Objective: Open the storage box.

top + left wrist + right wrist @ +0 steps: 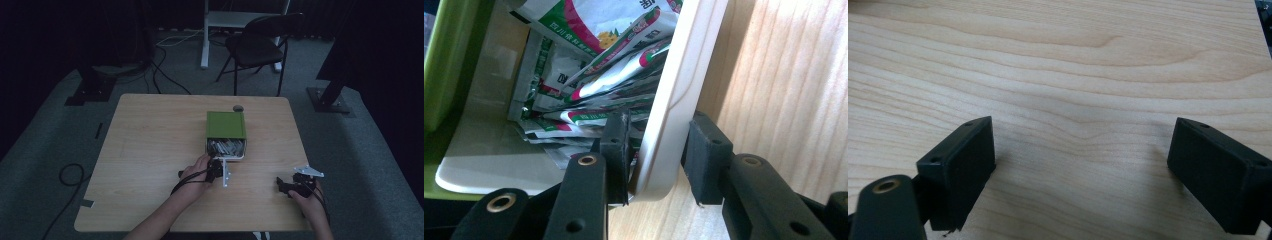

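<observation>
A green box (pixel 226 125) stands on the wooden table (pixel 150 140) right of centre. Its white drawer (pixel 226 156) is pulled out toward me and holds several printed packets (pixel 225 146). My left gripper (pixel 218 165) is at the drawer's front. In the left gripper view its jaws (pixel 659 125) straddle the drawer's front wall (pixel 674 100), one inside by the packets (pixel 614 65), one outside, both pressed against it. My right gripper (pixel 282 186) rests low near the table's front right. It is open (pixel 1080 135) over bare wood.
A small dark round object (pixel 238 108) lies behind the box at the table's far edge. A folding chair (pixel 260 45) and a white desk leg (pixel 205 40) stand beyond the table. Cables (pixel 70 175) lie on the floor at left.
</observation>
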Motion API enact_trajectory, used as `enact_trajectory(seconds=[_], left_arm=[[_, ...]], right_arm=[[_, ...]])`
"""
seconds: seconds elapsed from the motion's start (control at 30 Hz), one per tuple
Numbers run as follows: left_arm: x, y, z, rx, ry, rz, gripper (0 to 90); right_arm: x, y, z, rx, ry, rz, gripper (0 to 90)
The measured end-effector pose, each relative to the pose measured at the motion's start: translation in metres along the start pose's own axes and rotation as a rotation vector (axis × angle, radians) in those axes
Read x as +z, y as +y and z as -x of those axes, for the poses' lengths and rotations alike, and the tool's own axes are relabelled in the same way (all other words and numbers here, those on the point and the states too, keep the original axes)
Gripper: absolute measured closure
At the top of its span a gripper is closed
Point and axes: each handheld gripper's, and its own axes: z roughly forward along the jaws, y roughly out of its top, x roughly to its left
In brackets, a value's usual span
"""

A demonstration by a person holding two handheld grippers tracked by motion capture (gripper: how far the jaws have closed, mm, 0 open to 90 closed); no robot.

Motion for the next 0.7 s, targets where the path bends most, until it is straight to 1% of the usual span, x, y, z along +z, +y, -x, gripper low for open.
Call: enact_trajectory(seconds=[0.07, 0.13, 0.23, 0.3, 0.4, 0.6, 0.7], left_arm=[[-0.001, 0.0, 0.0, -0.005, -0.001, 0.0, 66.4], [-0.002, 0.0, 0.001, 0.002, -0.003, 0.0, 66.4], [-0.004, 0.0, 0.002, -0.003, -0.007, 0.001, 66.4], [-0.005, 0.0, 0.002, 0.003, -0.006, -0.003, 66.5], [-0.008, 0.001, 0.004, -0.007, -0.011, -0.003, 66.4], [-0.011, 0.001, 0.006, 0.008, -0.01, -0.011, 66.7], [-0.013, 0.002, 0.008, 0.008, -0.009, -0.013, 66.8]], right_arm=[[0.0, 0.0, 0.0, 0.0, 0.0, 0.0, 11.4], [0.0, 0.0, 0.0, 0.0, 0.0, 0.0, 11.4], [0.0, 0.0, 0.0, 0.0, 0.0, 0.0, 11.4], [0.0, 0.0, 0.0, 0.001, 0.0, 0.0, 11.4], [0.0, 0.0, 0.0, 0.0, 0.0, 0.0, 11.4], [0.0, 0.0, 0.0, 0.001, 0.0, 0.0, 11.4], [0.0, 0.0, 0.0, 0.0, 0.0, 0.0, 11.4]])
